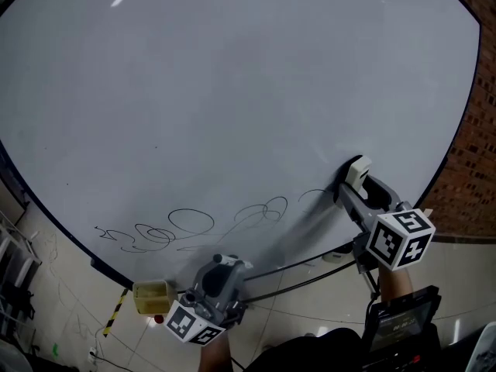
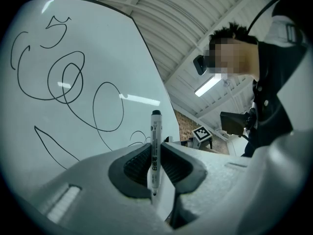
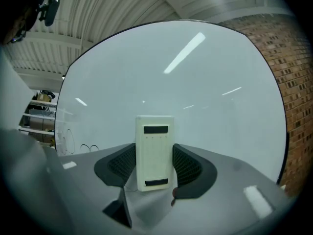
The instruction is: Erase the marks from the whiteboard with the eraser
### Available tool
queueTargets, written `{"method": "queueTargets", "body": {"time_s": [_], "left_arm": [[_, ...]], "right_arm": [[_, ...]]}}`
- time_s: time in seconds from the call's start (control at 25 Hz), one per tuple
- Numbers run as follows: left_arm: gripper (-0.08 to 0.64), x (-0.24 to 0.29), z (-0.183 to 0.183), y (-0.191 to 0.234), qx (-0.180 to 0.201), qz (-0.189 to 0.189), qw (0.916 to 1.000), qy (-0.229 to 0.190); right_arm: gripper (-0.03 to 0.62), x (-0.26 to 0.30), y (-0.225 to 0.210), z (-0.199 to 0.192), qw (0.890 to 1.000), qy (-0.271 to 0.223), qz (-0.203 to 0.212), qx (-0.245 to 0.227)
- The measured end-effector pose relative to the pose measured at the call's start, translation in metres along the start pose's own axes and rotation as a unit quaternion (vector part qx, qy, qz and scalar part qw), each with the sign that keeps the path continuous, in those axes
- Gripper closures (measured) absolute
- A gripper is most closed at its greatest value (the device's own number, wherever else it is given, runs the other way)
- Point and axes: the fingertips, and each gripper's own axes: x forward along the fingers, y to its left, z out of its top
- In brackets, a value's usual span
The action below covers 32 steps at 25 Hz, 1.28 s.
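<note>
The whiteboard fills the head view, with black looping scribbles along its lower part. My right gripper is shut on a cream-white eraser, whose end meets the board just right of the last loop. My left gripper hangs low, away from the board, shut on a white marker with a black cap pointing up. In the left gripper view the scribbles spread over the board.
A brick wall borders the board on the right. Below the board's edge lies a tiled floor with a yellowish container and a black-yellow striped strip. A person stands to the right in the left gripper view.
</note>
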Motion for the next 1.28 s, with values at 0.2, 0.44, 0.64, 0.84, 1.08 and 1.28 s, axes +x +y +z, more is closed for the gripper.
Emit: {"method": "queueTargets", "body": {"time_s": [0.2,0.44,0.64,0.84,1.08,1.28], "left_arm": [[0.502,-0.003,0.002,0.003,-0.007,-0.006,0.9999,-0.005],[0.502,-0.005,0.007,0.006,-0.006,-0.015,0.9999,-0.005],[0.502,-0.006,0.008,0.007,-0.007,-0.025,0.9997,-0.004],[0.502,-0.008,0.007,0.008,-0.011,-0.031,0.9995,0.0],[0.502,-0.01,0.005,0.007,-0.015,-0.037,0.9992,0.0],[0.502,-0.012,0.005,0.006,-0.016,-0.031,0.9994,0.004]], "right_arm": [[0.354,0.01,0.08,-0.007,0.996,0.018,0.087,-0.032],[0.354,0.007,0.063,-0.005,0.996,0.017,0.085,-0.01],[0.354,-0.004,-0.03,0.01,0.998,-0.002,0.01,0.054],[0.354,-0.007,-0.05,0.011,0.998,-0.005,-0.027,0.054],[0.354,0.006,0.037,-0.004,1.0,0.006,0.017,-0.008],[0.354,0.015,0.109,-0.024,0.995,0.019,0.089,-0.038]]}}
